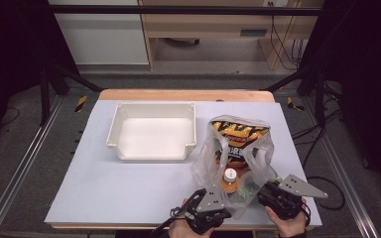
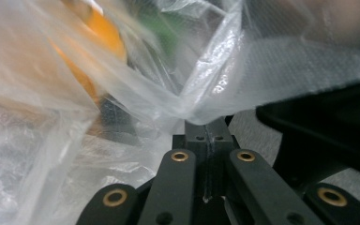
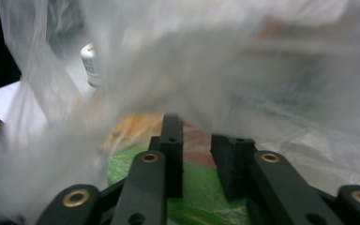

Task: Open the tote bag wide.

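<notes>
Gripping the near left edge of the clear plastic bag [image 1: 233,166] with the left tongs [image 1: 217,197], jaws clenched together on a pinched fold of film, as the left gripper view [image 2: 201,105] is showing. Holding the right tongs [image 1: 267,188] at the bag's near right side, jaws standing apart with a gap between them and no film pressed between the pads in the right gripper view; film draping just above and beyond the tips [image 3: 281,93]. Both hands entering from the bottom edge, the left hand [image 1: 181,229] and right hand [image 1: 287,225] being cut off by the frame. Bag sitting on the counter [image 1: 129,183] at its near right part, close to the front edge and near the right edge, leaving little margin there. Lying inside the bag: a yellow-and-black snack packet [image 1: 238,136] toward the far side, an orange bottle with a white cap [image 1: 229,179] nearer the tongs, and something green [image 1: 248,189] beside it, too blurred to name. White plastic tray [image 1: 116,130] sitting apart to the left, with wide bare counter lying in front of it. Film blurring and veiling most of both gripper views; bottle cap [image 3: 90,63] showing faintly through it.
</notes>
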Tool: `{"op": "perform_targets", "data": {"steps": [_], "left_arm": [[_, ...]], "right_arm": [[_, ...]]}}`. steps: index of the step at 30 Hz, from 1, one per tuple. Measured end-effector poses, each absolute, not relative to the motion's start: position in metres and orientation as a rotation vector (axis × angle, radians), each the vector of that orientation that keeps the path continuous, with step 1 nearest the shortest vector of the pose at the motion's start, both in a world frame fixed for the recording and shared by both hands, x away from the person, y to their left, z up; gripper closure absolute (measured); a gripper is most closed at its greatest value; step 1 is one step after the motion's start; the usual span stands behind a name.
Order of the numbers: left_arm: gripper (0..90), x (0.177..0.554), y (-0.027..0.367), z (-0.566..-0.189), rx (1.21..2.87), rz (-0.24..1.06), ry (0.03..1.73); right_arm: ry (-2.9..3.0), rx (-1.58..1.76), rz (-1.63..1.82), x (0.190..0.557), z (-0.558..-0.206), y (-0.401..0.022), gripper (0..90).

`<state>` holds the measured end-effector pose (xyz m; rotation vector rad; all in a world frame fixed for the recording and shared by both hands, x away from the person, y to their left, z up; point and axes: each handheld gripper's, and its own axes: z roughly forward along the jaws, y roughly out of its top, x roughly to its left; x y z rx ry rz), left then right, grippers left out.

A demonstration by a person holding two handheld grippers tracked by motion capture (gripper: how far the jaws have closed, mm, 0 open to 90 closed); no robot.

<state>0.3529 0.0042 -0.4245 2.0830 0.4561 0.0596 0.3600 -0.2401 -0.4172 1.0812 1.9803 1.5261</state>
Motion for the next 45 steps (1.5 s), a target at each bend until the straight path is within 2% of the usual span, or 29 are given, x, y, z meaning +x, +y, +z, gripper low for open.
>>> {"op": "perform_targets", "data": {"steps": [1,4,13,15,19,20,29,38,41,45], "left_arm": [[90.0,0.355,0.003,-0.427,2.082,0.057,0.466],[90.0,0.357,0.002,-0.428,2.085,0.057,0.470],[90.0,0.364,0.000,-0.432,2.082,0.064,0.495],[90.0,0.365,0.000,-0.432,2.079,0.067,0.500],[90.0,0.368,0.003,-0.431,2.068,0.069,0.516],[90.0,0.368,0.004,-0.431,2.063,0.069,0.521],[90.0,0.369,0.010,-0.425,2.025,0.078,0.524],[90.0,0.358,0.006,-0.427,2.071,0.124,0.462],[90.0,0.360,0.006,-0.432,2.081,0.117,0.470],[90.0,0.363,0.005,-0.440,2.096,0.098,0.493]], "right_arm": [[1.999,1.084,1.537,0.360,-0.414,-0.240,66.0],[2.006,1.086,1.531,0.357,-0.410,-0.243,63.3],[1.997,1.095,1.521,0.319,-0.405,-0.275,64.8],[1.995,1.089,1.525,0.313,-0.403,-0.279,68.1],[2.043,1.061,1.556,0.302,-0.398,-0.282,81.7],[2.079,1.060,1.555,0.298,-0.398,-0.281,90.0],[2.231,1.083,1.432,0.307,-0.416,-0.262,90.0],[2.195,1.188,1.330,0.356,-0.450,-0.248,87.6],[2.194,1.190,1.345,0.356,-0.452,-0.248,85.1],[2.098,1.143,1.405,0.341,-0.436,-0.260,80.2]]}}
